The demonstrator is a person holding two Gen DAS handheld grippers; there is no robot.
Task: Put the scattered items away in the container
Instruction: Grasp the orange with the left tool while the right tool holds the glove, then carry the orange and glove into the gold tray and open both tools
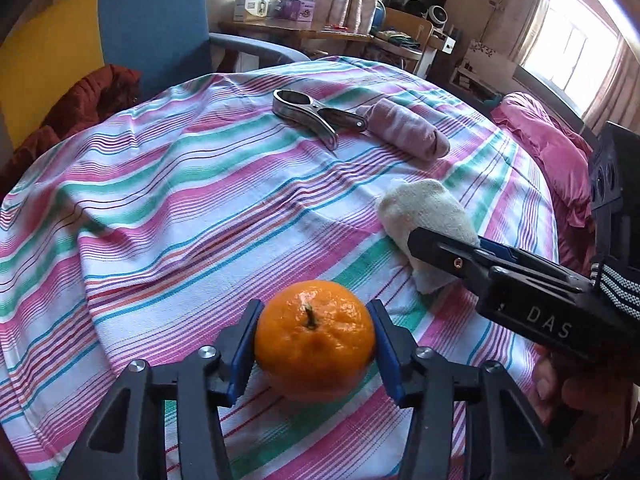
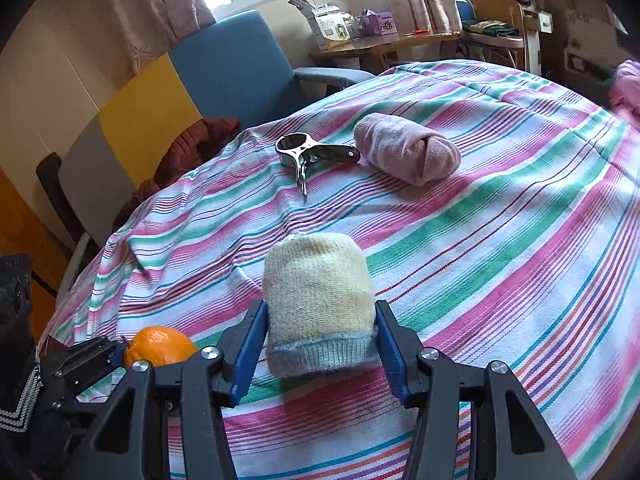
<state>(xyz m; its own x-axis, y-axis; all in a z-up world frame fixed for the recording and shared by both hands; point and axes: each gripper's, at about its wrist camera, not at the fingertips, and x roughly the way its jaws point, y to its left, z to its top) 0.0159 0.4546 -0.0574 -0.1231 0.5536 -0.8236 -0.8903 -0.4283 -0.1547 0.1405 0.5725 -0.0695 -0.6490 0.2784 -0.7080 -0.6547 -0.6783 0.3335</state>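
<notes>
Left gripper (image 1: 315,344) closed on a mandarin (image 1: 315,340), blue pads pressed to either flank at the widest part, stem up; right gripper (image 2: 321,344) clamped on a rolled cream sock (image 2: 320,304) near its pale blue cuff end. Likely firm but bruisable, that fruit: smooth peel, round, apt to squirt out unless held across the middle with modest squeeze. Soft, light and compressible, the sock bundle; best gripped across the thick of the roll, as now, so no loose end unwinds. Further off on the cloth, a rolled pink sock (image 2: 406,152) just beside a metal clamp-like tool (image 2: 308,154), hard and shiny, probably slippery and best taken by its narrow handle. No container visible in either view. Underneath, a striped tablecloth (image 1: 160,184) in pink, green and white, rumpled and liable to drag. Around it, a blue chair (image 2: 236,68), a cluttered wooden desk (image 2: 380,46), curtains, a bright window (image 1: 572,48) and pink bedding (image 1: 544,136).
</notes>
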